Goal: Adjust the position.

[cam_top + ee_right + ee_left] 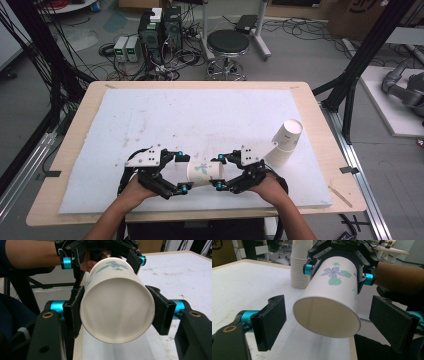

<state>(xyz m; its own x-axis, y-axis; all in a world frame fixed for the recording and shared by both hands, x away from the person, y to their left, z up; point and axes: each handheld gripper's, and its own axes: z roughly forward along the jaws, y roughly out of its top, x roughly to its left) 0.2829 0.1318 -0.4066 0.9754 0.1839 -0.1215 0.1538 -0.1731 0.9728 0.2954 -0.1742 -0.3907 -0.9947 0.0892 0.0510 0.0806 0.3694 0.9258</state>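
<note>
White mat (200, 110) over a wooden table (320, 150), with a stool (228, 42) and a tangle of cables on the floor behind. Landmark to go by: stack of cups (282, 147) near the mat's right edge, top one tipped over.

Flowered paper cup (204, 172) sits off the mat, lying sideways in the air just left of that stack and closer to the person. Pinched by the right gripper (219, 172), pads (75, 312) pressed flat on both sides of one end. Looks firm, no visible denting.

Left gripper (182, 172), on the far side of the cup from the stack, has its jaws spread wide. Pads (270, 321) stand either side of the other end without touching it.

Looks like a handover, or a two-handed hold about to happen. Tips for doing it well:

- Line the left pads up square with the cup wall first. Seems a bit low and off-centre in the left gripper view, so lift and centre before squeezing.
- Close slowly and stop at first contact. Paper walls fold easily, most of all near the open rim.
- Don't loosen the right side until the left grip looks solid.
- Hold the cup level and well away from the stack, since that tilted top cup probably topples with a nudge.
</note>
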